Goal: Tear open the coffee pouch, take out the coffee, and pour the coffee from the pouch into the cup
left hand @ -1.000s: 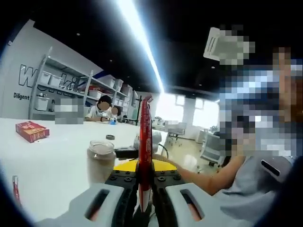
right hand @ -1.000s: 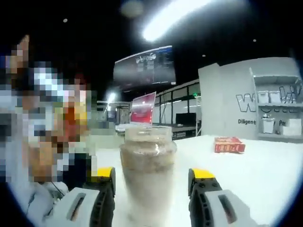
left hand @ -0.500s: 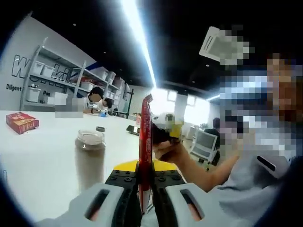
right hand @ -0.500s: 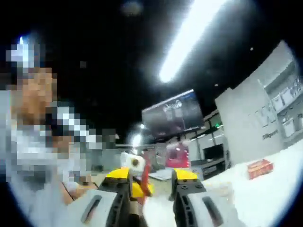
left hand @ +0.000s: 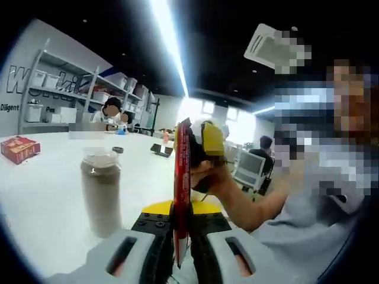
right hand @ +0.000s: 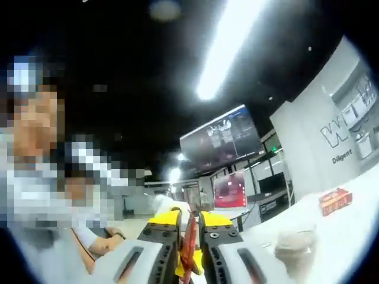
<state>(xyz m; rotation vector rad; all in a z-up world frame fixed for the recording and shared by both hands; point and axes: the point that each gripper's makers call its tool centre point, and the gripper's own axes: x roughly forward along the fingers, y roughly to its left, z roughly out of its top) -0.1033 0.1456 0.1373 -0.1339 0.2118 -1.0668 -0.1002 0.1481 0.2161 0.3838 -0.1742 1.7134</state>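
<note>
A red coffee pouch [left hand: 181, 177] stands edge-on and upright between the jaws of my left gripper [left hand: 182, 218], which is shut on its lower part. The right gripper [left hand: 207, 155], held by a hand, comes in from the right and meets the pouch's upper edge. In the right gripper view my right gripper [right hand: 189, 223] has its jaws nearly together, with a thin strip of the red pouch [right hand: 190, 239] pinched between them. The clear cup [left hand: 100, 192] with brownish contents stands on the white table, left of the pouch, and shows as a cup [right hand: 294, 247] low on the right.
A red box [left hand: 18, 148] lies on the white table [left hand: 47, 201] at the far left, the same red box [right hand: 336, 201] showing at the right. Shelving lines the wall behind. People sit at the far end of the table, and a person's arm and body are close on the right.
My right gripper has left the cup, risen to the pouch's top edge and closed on it. The left gripper has kept hold of the pouch throughout.
</note>
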